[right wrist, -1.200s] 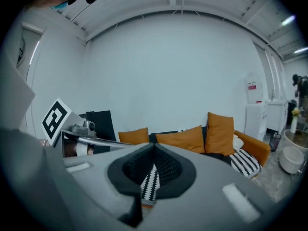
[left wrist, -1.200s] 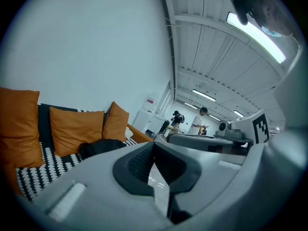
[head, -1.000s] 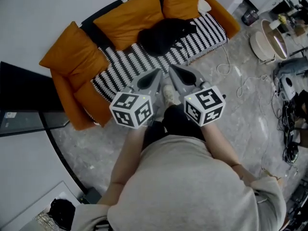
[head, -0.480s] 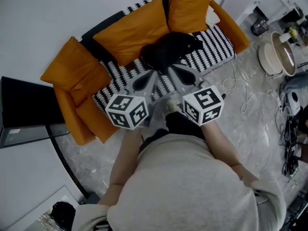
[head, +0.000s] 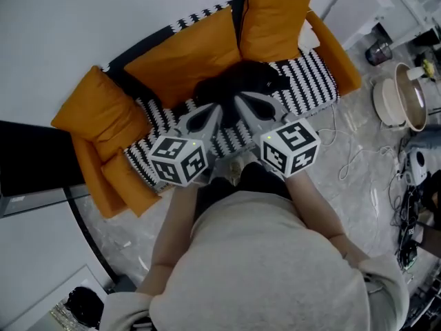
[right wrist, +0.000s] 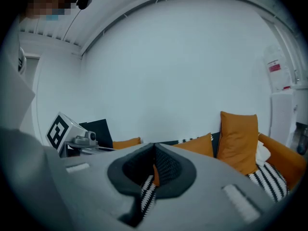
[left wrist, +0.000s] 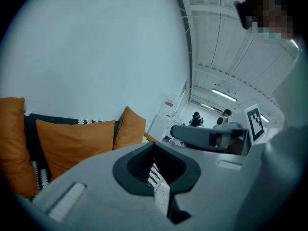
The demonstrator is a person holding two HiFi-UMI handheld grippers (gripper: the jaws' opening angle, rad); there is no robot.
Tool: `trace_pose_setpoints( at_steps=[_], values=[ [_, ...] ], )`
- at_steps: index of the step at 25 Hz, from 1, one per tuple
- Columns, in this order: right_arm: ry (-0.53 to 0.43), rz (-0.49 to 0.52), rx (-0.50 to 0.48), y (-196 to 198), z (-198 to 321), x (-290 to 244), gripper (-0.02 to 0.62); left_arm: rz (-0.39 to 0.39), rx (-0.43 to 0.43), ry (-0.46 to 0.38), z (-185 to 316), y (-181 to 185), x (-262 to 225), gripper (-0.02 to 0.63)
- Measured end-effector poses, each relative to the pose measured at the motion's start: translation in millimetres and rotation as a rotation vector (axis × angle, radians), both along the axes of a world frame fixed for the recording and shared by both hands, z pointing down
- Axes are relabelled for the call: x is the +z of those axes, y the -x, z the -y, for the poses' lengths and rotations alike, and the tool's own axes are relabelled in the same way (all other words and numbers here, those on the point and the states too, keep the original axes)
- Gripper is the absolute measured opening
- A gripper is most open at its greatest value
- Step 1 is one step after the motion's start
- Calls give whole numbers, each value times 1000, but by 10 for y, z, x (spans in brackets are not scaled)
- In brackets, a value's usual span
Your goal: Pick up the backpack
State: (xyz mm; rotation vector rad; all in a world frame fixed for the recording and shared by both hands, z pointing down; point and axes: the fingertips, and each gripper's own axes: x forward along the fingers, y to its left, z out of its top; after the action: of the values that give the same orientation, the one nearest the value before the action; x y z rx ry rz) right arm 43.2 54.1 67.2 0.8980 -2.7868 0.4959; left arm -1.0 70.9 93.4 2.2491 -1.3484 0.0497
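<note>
The backpack (head: 242, 81) lies on the far side of the scene, on the black-and-white zigzag seat cover (head: 313, 83) of an orange sofa (head: 339, 55), just in front of the back cushions (head: 185, 52). It is a black, slumped shape. Its long axis runs along the seat from left to right, with a narrower end reaching toward the right. Which end is its top cannot be told — the dark fabric shows no detail.

In the head view, the left gripper (head: 212, 113) and the right gripper (head: 242, 105) are side by side in front of the person, both aimed far-ward at the sofa. Their tips overlap the near edge of the backpack, but whether they touch it cannot be told.

Each gripper's own view shows its jaws pressed together with nothing between them — only a sliver of zigzag cover shows past the closed tips. The orange cushions stand beyond.
</note>
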Motion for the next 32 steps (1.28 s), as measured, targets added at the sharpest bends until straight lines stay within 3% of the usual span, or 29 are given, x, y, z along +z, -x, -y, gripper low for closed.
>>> trace_pose_setpoints(
  at_steps=[7,13,23,32],
  values=[
    [56,-11,-14,-45,259,183,2,4,-15,28,401,-90,60,6],
    [91,-7,1,2,436,266,2,-24,-33,51,565,37,105,7],
    [155,-9,55,111,573,492,2,-9,24,131,680,236,365,6],
    [210,-65,42,294,540,935,2,-40,12,212,715,365,834,6]
  ],
)
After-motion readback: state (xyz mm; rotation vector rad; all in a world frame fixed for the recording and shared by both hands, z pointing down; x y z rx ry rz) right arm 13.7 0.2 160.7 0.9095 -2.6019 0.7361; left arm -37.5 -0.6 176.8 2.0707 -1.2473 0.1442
